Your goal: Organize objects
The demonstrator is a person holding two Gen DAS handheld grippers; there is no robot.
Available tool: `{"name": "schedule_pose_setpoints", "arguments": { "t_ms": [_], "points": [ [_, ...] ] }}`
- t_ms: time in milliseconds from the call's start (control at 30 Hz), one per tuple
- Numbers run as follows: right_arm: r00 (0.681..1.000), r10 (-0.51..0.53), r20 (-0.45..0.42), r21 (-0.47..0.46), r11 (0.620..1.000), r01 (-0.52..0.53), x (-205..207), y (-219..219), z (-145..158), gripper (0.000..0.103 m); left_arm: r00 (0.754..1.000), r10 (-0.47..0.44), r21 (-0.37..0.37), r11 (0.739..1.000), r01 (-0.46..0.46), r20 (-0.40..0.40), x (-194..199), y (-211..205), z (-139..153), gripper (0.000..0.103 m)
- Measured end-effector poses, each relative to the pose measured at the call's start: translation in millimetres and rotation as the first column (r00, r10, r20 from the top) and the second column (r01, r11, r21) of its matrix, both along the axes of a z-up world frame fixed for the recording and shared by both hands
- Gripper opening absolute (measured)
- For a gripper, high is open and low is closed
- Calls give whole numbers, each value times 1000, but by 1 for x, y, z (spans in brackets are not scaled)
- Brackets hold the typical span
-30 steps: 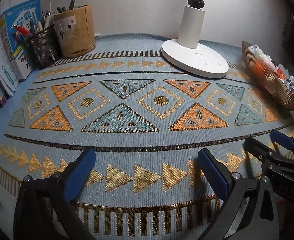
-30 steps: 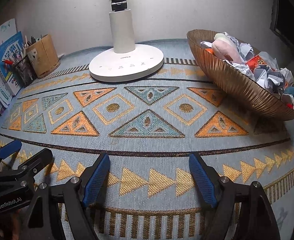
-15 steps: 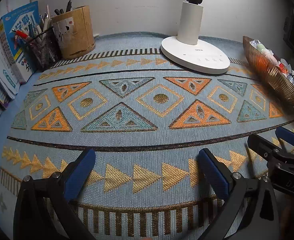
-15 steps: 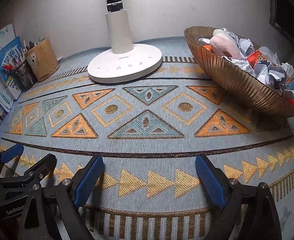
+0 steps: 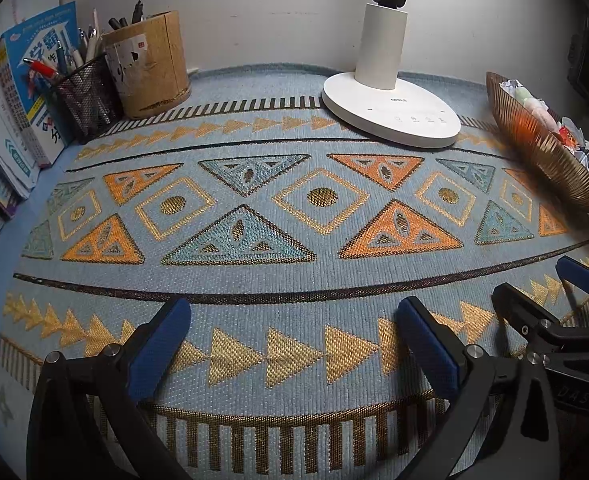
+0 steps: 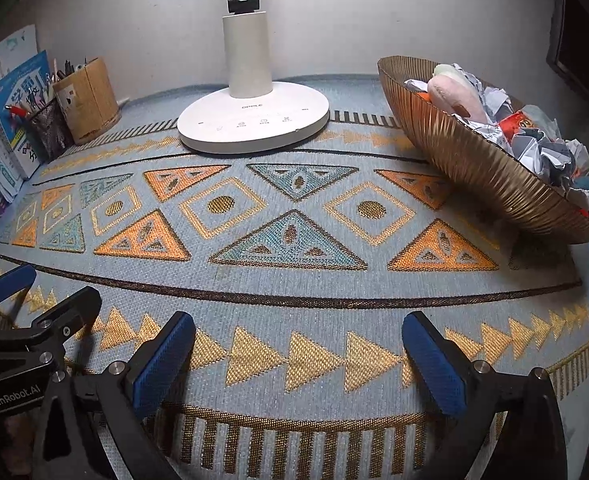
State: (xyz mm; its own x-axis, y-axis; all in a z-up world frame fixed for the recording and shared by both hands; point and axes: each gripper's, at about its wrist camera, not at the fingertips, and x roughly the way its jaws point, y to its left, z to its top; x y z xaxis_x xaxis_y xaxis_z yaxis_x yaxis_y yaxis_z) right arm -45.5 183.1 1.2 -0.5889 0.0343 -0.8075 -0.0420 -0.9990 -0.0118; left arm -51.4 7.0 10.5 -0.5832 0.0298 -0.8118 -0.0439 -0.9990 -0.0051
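Observation:
A ribbed golden bowl [image 6: 474, 164] at the right holds crumpled paper, a pink plush toy [image 6: 454, 98] and wrappers; in the left wrist view the golden bowl [image 5: 542, 152] sits at the far right. My right gripper [image 6: 298, 324] hovers over the patterned mat [image 6: 294, 280], its jaws opening, with nothing between the blue pads. My left gripper [image 5: 290, 312] is open and empty over the same mat, beside the right one. Each shows at the edge of the other's view: the right gripper [image 5: 542, 280] and the left gripper [image 6: 52, 286].
A white lamp base [image 6: 254, 124] stands at the back centre by the wall. At the back left are a mesh pen cup [image 5: 86, 100], a cardboard pen holder [image 5: 150, 68] and upright books [image 5: 26, 88].
The right gripper's jaws have spread wider apart. The left gripper's jaws stay as wide as before, and both grippers hold about the same place over the mat.

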Motion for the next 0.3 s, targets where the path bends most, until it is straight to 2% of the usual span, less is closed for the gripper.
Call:
{"name": "schedule_pose_setpoints", "arguments": {
  "t_ms": [300],
  "points": [
    [1000,0,0,0,1000,0,0,0,0,103,1000,1,-1,1000,-1,-1,0,1,0,103]
  ]
}}
